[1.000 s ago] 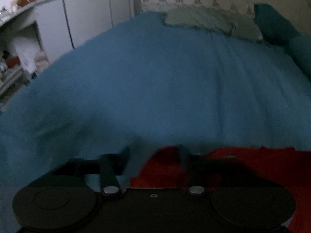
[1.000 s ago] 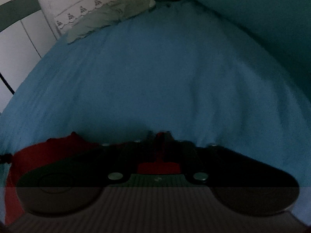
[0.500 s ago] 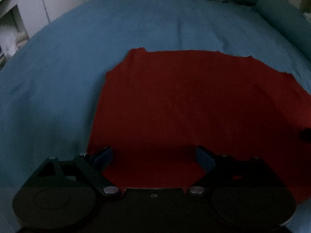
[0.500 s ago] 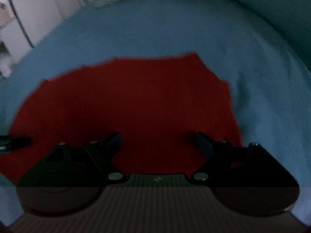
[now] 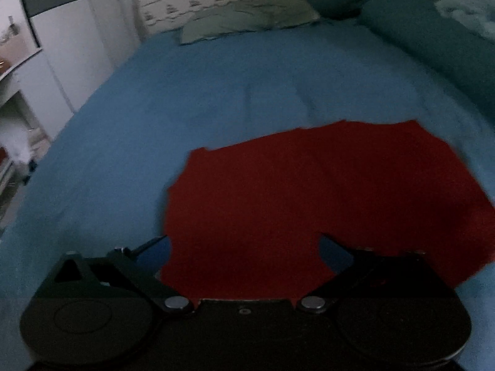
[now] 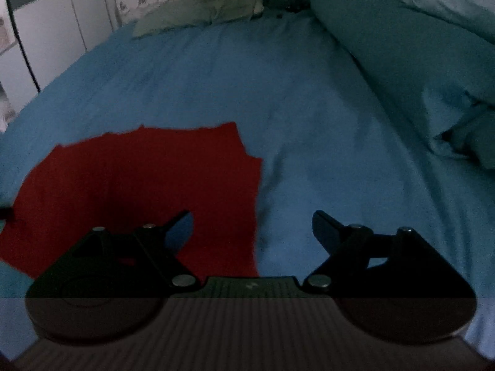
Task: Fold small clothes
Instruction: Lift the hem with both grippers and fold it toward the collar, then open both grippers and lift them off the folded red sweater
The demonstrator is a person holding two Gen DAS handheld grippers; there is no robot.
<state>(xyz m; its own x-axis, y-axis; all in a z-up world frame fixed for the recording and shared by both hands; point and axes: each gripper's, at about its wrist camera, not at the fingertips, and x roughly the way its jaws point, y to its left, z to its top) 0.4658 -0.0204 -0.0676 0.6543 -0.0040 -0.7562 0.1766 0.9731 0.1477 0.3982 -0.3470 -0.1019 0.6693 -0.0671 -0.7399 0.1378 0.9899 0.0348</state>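
A red garment (image 5: 309,191) lies flat on the blue bed sheet (image 5: 216,92), folded into a broad flat patch. My left gripper (image 5: 244,238) hovers over its near left part; its jaws are opening and stand wide, with nothing between them. In the right wrist view the red garment (image 6: 139,170) fills the lower left. My right gripper (image 6: 252,215) hangs above the garment's right edge, its jaws opening wide with nothing between them. The right finger is over bare blue sheet (image 6: 309,108).
A pale green pillow (image 5: 247,21) lies at the head of the bed, under a white embroidered cloth. A rolled teal duvet (image 6: 402,46) runs along the right side. White cupboards (image 5: 71,46) stand left of the bed.
Both grippers let go of the red garment at its far edge, opened wide, and drew back and up. The garment now lies flat ahead of them.
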